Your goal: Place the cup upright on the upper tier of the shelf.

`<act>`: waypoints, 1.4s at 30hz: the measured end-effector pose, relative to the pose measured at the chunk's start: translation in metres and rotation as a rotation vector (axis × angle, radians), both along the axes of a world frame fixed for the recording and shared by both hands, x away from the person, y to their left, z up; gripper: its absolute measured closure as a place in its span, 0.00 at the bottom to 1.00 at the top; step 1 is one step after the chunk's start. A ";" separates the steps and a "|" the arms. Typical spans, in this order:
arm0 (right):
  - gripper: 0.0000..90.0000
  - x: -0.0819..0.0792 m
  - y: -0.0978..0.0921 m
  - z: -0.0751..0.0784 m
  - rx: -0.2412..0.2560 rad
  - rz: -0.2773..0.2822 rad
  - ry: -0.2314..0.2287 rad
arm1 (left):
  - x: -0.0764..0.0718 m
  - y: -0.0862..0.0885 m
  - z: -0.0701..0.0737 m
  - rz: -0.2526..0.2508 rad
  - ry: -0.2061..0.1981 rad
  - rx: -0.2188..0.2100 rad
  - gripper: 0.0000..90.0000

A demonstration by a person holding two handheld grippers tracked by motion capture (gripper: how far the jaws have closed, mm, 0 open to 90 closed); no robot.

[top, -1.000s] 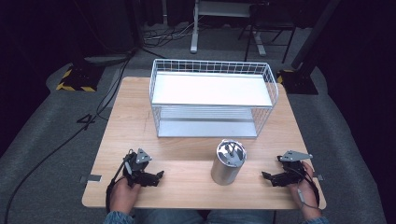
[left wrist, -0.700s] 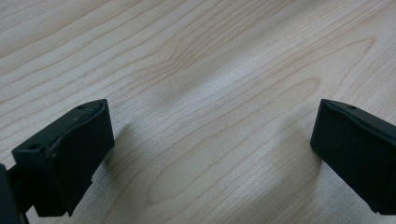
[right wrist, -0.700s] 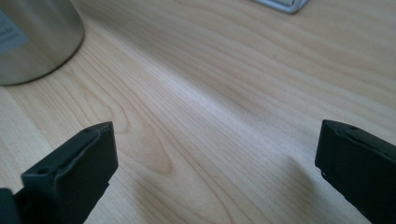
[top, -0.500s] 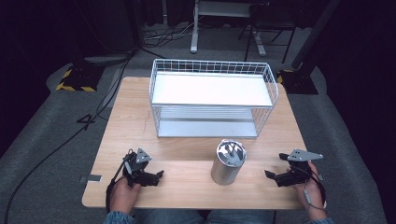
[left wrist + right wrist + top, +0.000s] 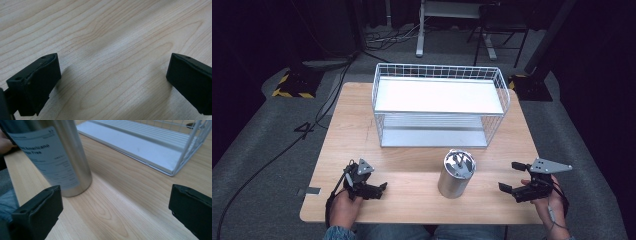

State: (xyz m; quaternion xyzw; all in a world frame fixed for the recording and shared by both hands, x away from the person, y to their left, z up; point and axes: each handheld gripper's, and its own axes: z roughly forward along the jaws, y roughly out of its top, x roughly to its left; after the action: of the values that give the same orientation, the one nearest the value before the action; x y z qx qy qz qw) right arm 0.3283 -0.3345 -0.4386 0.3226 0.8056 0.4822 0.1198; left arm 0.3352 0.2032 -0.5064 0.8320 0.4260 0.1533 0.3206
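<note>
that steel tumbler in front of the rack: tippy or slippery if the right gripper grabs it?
The steel tumbler stands upright, taller than wide, so a push near its rim would probably tip it rather than slide it. Its brushed metal wall looks smooth and likely slick; the paper label may give better grip. It looks rigid, unlikely to deform. The right gripper is open and apart from it.

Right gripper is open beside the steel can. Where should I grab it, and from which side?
Probably take the steel can around its smooth round wall, about mid-height, coming in level from its right, where the right gripper already faces it with jaws wide apart. It stands upright on the table with free space on that side; its top looks open, so a pinch there seems less secure.
</note>
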 end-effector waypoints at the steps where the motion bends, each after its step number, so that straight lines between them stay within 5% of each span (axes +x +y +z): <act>1: 0.00 -0.001 0.002 0.002 -0.002 0.008 -0.003 | 0.000 0.000 0.000 -0.001 -0.001 0.000 0.00; 12: 0.00 -0.012 0.025 0.025 -0.022 0.099 -0.046 | 0.000 0.000 0.000 -0.001 -0.001 0.001 0.00; 21: 0.00 -0.011 0.039 0.036 0.009 0.150 -0.020 | 0.000 0.000 0.000 -0.001 -0.001 0.001 0.00; 42: 0.00 -0.011 0.088 0.046 -0.078 0.217 -0.032 | 0.000 0.000 0.000 0.001 0.000 -0.001 0.00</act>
State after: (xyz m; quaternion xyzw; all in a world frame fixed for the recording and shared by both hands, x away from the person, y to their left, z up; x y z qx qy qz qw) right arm 0.3176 -0.2462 -0.3929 0.2207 0.8521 0.4655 0.0921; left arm 0.3352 0.2031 -0.5065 0.8317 0.4264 0.1533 0.3209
